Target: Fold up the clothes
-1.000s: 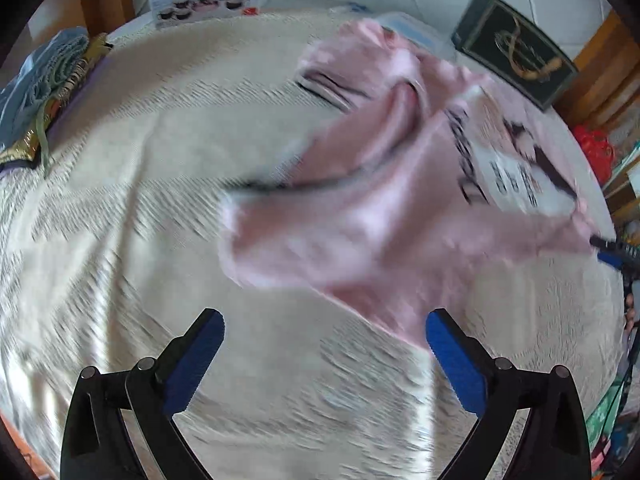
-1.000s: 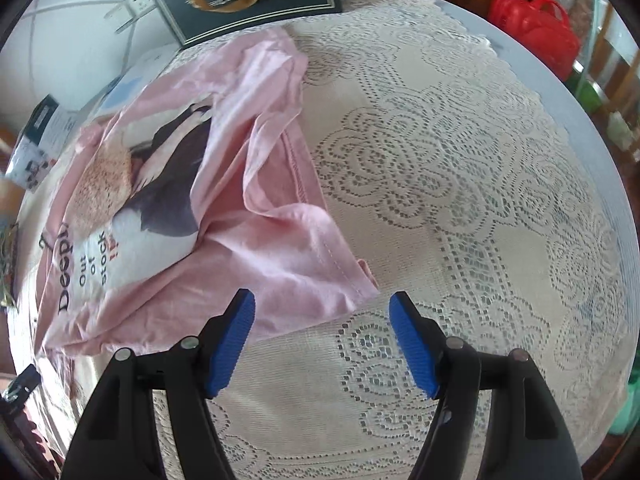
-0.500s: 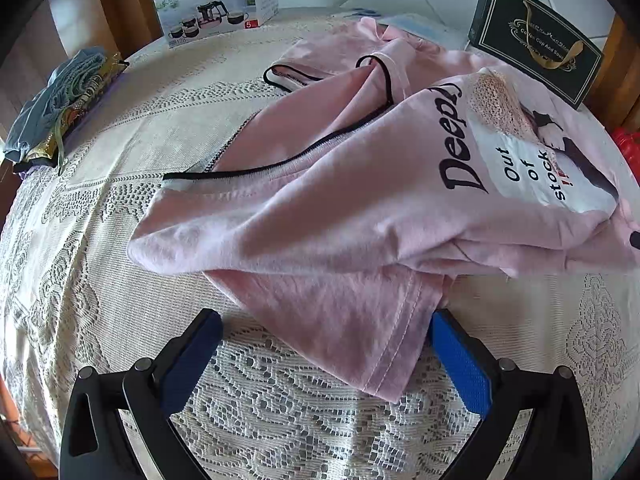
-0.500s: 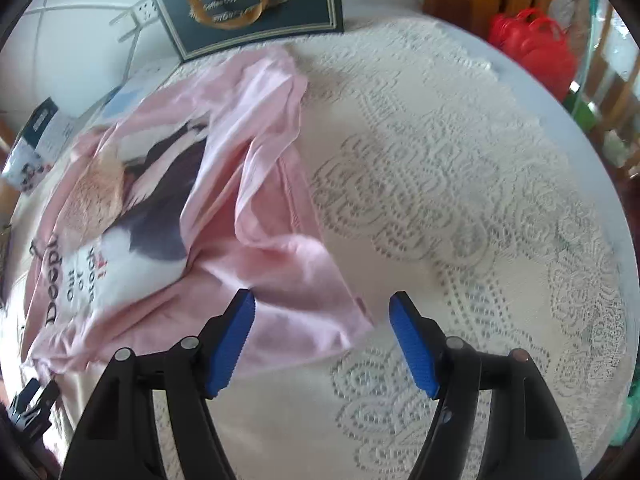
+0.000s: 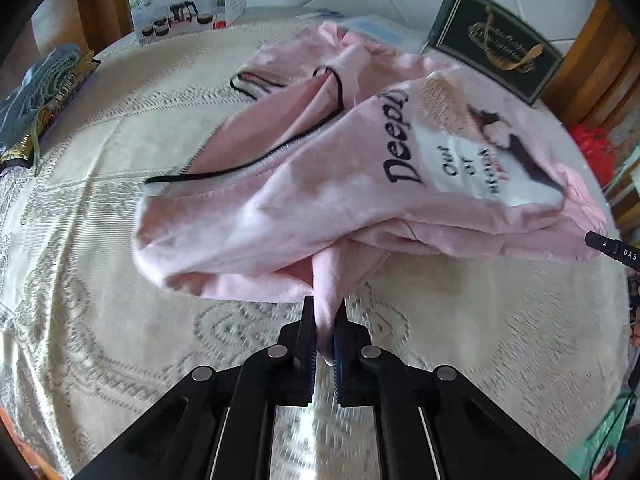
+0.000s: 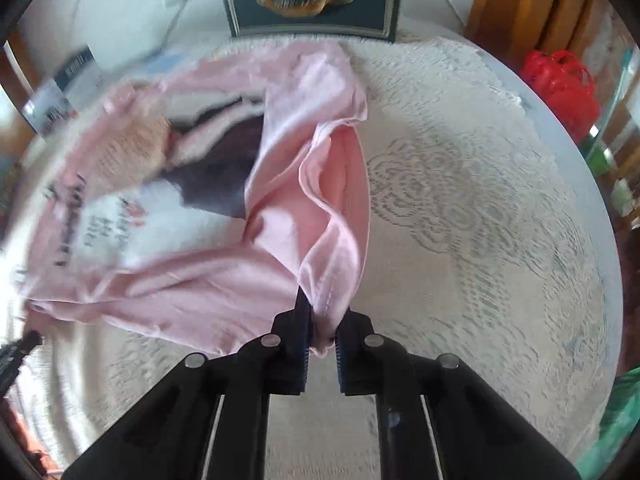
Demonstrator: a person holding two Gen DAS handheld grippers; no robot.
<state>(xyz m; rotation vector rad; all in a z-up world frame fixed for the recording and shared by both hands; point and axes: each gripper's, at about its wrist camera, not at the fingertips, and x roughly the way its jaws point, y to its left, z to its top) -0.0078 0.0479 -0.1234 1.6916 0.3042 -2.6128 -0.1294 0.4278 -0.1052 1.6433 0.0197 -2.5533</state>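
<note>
1. Lying crumpled on the lace-covered table (image 5: 120, 320), the pink T-shirt (image 5: 320, 200) is soft, light and limp.
2. Left gripper (image 5: 325, 322) and right gripper (image 6: 322, 320) both pinch its near hem; hems give the firmest hold.

The shirt (image 5: 320, 208) is pale pink with thin black trim, black lettering and a white printed panel holding a tan and dark brown picture; the cloth (image 5: 120, 320) over the worktop is cream lace in looping floral figures; each tool (image 5: 324, 320) (image 6: 322, 320) is black with blue pads; the box (image 5: 496, 40) is dark green, edged and ribboned in gold; the bag (image 6: 560, 84) is red.
</note>
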